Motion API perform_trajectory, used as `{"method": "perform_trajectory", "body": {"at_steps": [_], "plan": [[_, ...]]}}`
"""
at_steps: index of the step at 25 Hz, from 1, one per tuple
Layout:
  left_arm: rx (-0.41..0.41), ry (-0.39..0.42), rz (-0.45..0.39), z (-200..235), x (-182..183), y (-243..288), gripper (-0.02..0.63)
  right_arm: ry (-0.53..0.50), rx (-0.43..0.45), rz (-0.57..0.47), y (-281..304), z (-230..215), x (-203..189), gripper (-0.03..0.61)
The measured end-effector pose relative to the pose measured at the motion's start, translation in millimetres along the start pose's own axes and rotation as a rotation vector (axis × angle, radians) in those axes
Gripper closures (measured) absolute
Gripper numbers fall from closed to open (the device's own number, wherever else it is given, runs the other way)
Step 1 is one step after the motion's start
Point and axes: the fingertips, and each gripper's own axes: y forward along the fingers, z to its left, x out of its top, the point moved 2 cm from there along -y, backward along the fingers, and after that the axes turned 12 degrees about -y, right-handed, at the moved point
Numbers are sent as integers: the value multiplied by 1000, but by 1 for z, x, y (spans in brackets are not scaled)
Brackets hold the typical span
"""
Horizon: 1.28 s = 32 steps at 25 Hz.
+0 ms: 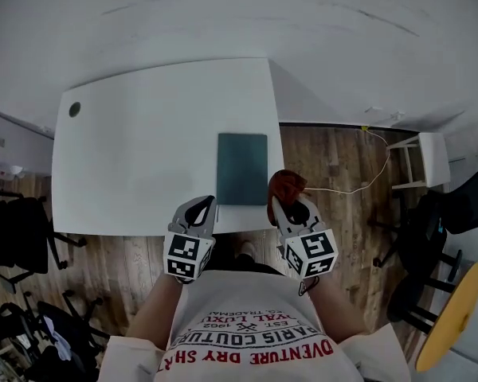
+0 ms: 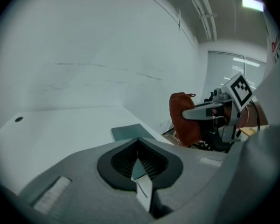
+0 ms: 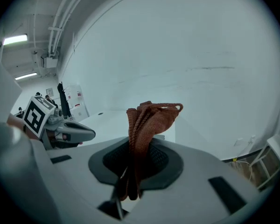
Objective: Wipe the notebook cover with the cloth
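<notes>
Pre-wipe step: right gripper (image 1: 291,207) clamps the rust cloth (image 1: 285,183) just off the counter's (image 1: 143,150) near right edge, left gripper (image 1: 201,211) closed and empty, teal notebook (image 1: 241,168) lies flat near that edge, so next the cloth needs lowering onto the cover.

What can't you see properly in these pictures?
Dirt on the dark teal rectangular notebook: too small, head view.
The rust-brown woven cloth's lower end: hidden inside the right tongs, right gripper view.
The notebook's near edge: hidden behind the left tongs, left gripper view.
The dark round spot on the white table: too small, head view.
</notes>
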Motion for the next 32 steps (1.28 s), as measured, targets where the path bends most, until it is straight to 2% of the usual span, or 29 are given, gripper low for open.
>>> {"method": "perform_trajectory", "body": {"at_steps": [7,10,13,15,18,20,23,28,30,32], "plan": [[-65,-89,209,17,-56,54,603,32,27,92,48,-5,-19,508],[-95,-83,278,15,-73,70,603,51,39,117,65,-4,-24,508],[-82,-51,350,17,-87,80,603,60,58,121,77,0,-22,508],[-76,-55,366,19,-87,84,603,53,69,118,86,2,-19,508],[-67,-132,376,22,-86,86,603,45,83,122,100,5,-15,508],[-63,-182,406,22,-86,87,603,36,94,123,111,6,-10,508],[-73,-205,465,22,-86,88,603,11,112,106,130,9,5,508],[-57,-188,442,22,-88,88,603,-43,138,69,172,17,30,508],[-44,-168,443,22,-87,88,603,-24,150,87,193,19,28,508],[-38,-134,447,21,-86,89,603,39,163,118,212,20,21,508]]}}
